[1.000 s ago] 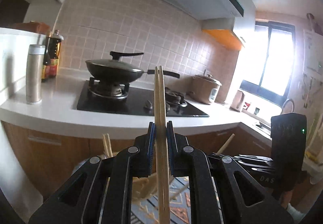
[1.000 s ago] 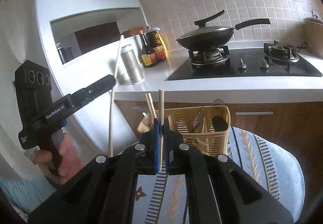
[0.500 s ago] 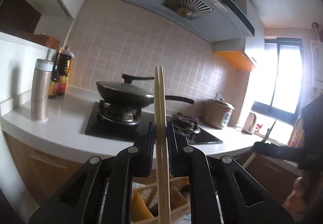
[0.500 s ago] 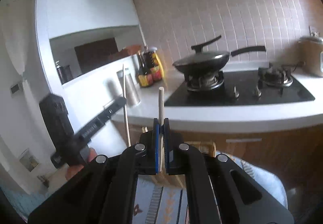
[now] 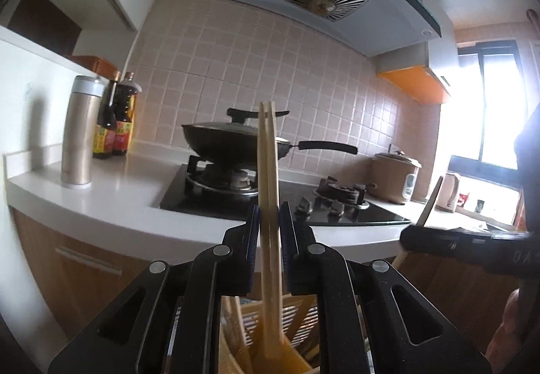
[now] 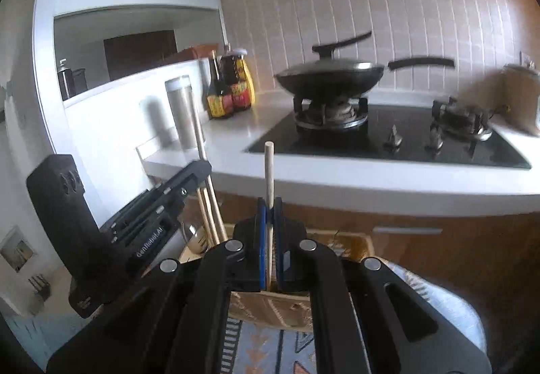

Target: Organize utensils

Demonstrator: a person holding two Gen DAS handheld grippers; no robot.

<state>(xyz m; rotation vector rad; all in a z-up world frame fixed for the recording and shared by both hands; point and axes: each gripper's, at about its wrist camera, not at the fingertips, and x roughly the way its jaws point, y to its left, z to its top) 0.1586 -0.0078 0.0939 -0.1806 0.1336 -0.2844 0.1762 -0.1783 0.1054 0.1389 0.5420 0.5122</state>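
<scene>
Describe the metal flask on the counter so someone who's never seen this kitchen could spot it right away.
Find the black stove with the lidded pan, then follow the white counter left toward its end. The flask stands upright there beside two dark sauce bottles. It is the plain, label-free, champagne-coloured cylinder with a silver cap; the bottles have bright labels.

- Two pale wooden chopsticks (image 5: 268, 205) in the left tongs
- One round wooden stick (image 6: 269, 171)
- One woven utensil basket (image 6: 270, 305)
- Two dark sauce bottles (image 5: 116, 124)
- One steel flask (image 5: 79, 134)
- One black lidded wok (image 5: 233, 143)
</scene>
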